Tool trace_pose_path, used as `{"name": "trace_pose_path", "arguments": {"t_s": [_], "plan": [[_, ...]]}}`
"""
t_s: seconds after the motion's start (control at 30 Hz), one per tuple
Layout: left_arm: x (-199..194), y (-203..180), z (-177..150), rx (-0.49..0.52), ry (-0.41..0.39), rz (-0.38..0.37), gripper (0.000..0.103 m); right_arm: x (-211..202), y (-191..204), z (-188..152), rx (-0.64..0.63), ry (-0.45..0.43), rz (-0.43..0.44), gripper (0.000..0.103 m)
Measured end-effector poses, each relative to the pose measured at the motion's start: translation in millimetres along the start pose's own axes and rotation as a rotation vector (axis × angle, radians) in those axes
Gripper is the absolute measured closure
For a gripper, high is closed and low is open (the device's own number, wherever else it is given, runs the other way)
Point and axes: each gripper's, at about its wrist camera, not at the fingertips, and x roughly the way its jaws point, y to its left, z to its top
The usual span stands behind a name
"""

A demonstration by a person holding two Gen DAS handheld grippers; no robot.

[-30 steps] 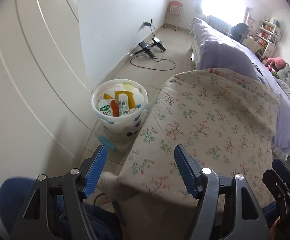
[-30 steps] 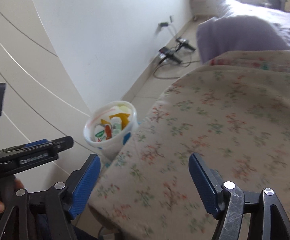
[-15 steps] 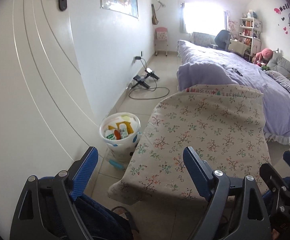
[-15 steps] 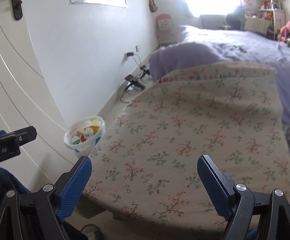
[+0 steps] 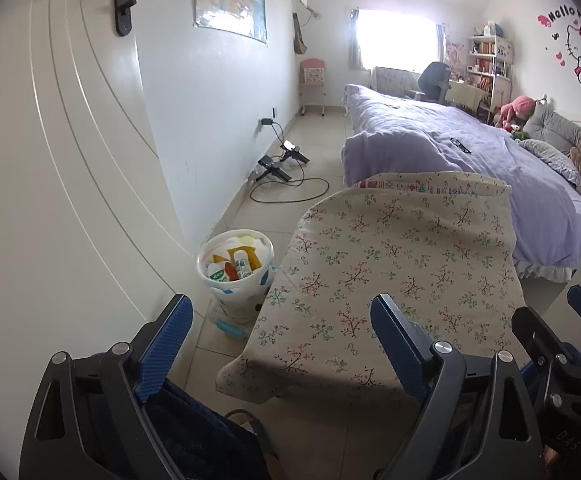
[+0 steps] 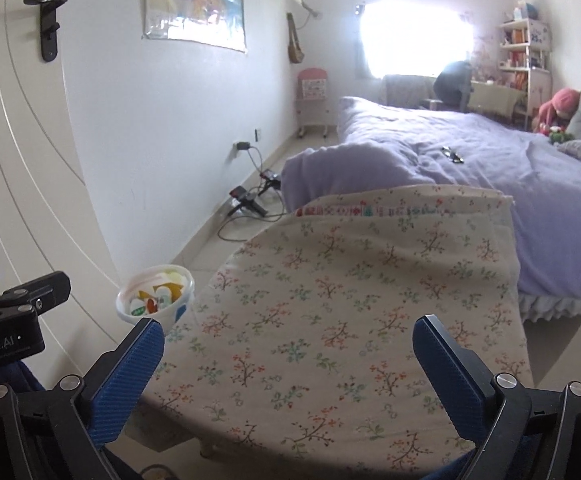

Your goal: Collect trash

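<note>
A white bin (image 5: 235, 276) stands on the floor by the white door, left of a table under a floral cloth (image 5: 394, 264). It holds small bottles and yellow and white scraps (image 5: 232, 266). It also shows in the right wrist view (image 6: 155, 299). My left gripper (image 5: 278, 332) is open and empty, held back from the table's near edge. My right gripper (image 6: 286, 356) is open and empty above the near end of the floral cloth (image 6: 354, 304). I see nothing lying on the cloth.
A bed with a purple cover (image 5: 474, 160) lies beyond the table. Black chargers and cables (image 5: 286, 172) lie on the tiled floor by the left wall. The white door (image 5: 62, 176) is at the left. A desk, chair and shelves stand by the far window.
Both grippers have pulled back and risen from the table and bin. The bin now looks smaller and farther off. Both stay open and empty.
</note>
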Motion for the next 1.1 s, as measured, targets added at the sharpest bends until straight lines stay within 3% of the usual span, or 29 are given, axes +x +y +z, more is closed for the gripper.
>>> {"name": "trace_pose_path", "arguments": {"t_s": [1.1], "plan": [[28.6, -2.7, -2.6, 0.014, 0.052, 0.015, 0.010, 23.7, 4.7, -5.1, 0.032, 0.045, 0.001, 0.001]]}}
